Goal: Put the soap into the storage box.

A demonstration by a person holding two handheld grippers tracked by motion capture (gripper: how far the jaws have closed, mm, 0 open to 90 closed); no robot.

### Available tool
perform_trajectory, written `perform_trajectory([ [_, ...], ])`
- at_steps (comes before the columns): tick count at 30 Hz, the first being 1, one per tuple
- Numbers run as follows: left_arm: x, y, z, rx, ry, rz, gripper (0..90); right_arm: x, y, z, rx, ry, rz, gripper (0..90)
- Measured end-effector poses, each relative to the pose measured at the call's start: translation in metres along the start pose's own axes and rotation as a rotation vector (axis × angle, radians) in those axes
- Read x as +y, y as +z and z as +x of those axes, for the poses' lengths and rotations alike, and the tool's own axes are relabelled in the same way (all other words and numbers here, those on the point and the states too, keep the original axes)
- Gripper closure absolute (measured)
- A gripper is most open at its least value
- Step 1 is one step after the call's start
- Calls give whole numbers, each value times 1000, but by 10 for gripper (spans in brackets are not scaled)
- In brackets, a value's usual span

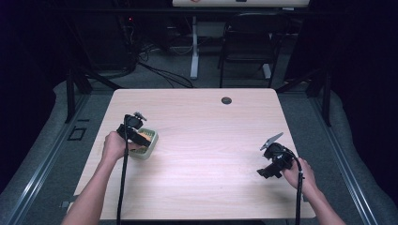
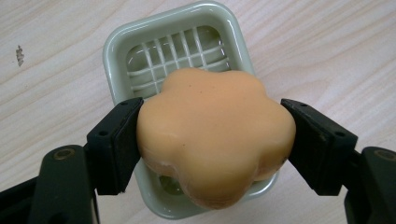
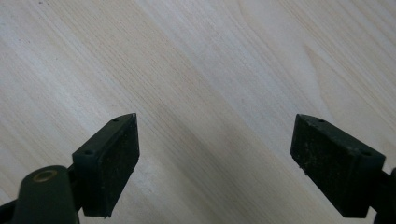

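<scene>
A peach-orange, flower-shaped bar of soap (image 2: 215,135) is pinched between the two black jaws of my left gripper (image 2: 212,140), which is shut on it. It hangs just over a pale green soap dish (image 2: 112,46) with a white grid inside. In the high view the left gripper (image 1: 138,136) is at the table's left side, above the dish (image 1: 149,151), with the soap (image 1: 145,136) showing as an orange patch. My right gripper (image 1: 266,172) rests low at the right front of the table. Its jaws stand wide apart over bare wood, and the right gripper (image 3: 215,154) holds nothing.
The light wooden table (image 1: 206,126) has a round cable hole (image 1: 226,100) near its far edge. Behind it stand a dark chair (image 1: 248,42) and a white desk leg (image 1: 194,47) on a floor with cables. Black frame posts flank the table.
</scene>
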State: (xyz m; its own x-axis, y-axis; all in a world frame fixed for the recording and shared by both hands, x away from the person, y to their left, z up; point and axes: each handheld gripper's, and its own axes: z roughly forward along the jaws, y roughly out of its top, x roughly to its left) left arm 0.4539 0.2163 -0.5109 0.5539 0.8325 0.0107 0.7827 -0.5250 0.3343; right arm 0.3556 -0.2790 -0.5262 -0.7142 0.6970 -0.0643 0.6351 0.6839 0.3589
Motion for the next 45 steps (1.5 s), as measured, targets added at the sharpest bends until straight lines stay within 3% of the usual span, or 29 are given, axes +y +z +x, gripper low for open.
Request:
perform_trajectory([
  [16, 2, 13, 4, 41, -61, -36, 252, 0, 1, 0, -2, 1, 4, 153],
  [18, 1, 13, 5, 43, -77, -37, 253, -1, 2, 1, 1, 10, -8, 153],
  [19, 1, 13, 5, 43, -87, -36, 252, 1, -1, 0, -21, -19, 28, 153],
  [20, 1, 13, 5, 44, -96, -36, 252, 0, 1, 1, 2, 3, 1, 153],
  [24, -1, 14, 4, 67, -127, -41, 253, 0, 1, 1, -1, 0, 9, 153],
  [30, -4, 13, 5, 68, -172, -38, 252, -1, 2, 2, 8, 13, -7, 153],
  [34, -7, 13, 5, 66, -165, -50, 251, 0, 2, 2, 6, 11, -3, 153],
  [35, -7, 13, 6, 65, -170, -55, 251, 0, 1, 1, 8, -6, 16, 153],
  [45, -7, 15, 6, 61, -200, -111, 252, 0, 2, 1, 7, -3, 16, 153],
])
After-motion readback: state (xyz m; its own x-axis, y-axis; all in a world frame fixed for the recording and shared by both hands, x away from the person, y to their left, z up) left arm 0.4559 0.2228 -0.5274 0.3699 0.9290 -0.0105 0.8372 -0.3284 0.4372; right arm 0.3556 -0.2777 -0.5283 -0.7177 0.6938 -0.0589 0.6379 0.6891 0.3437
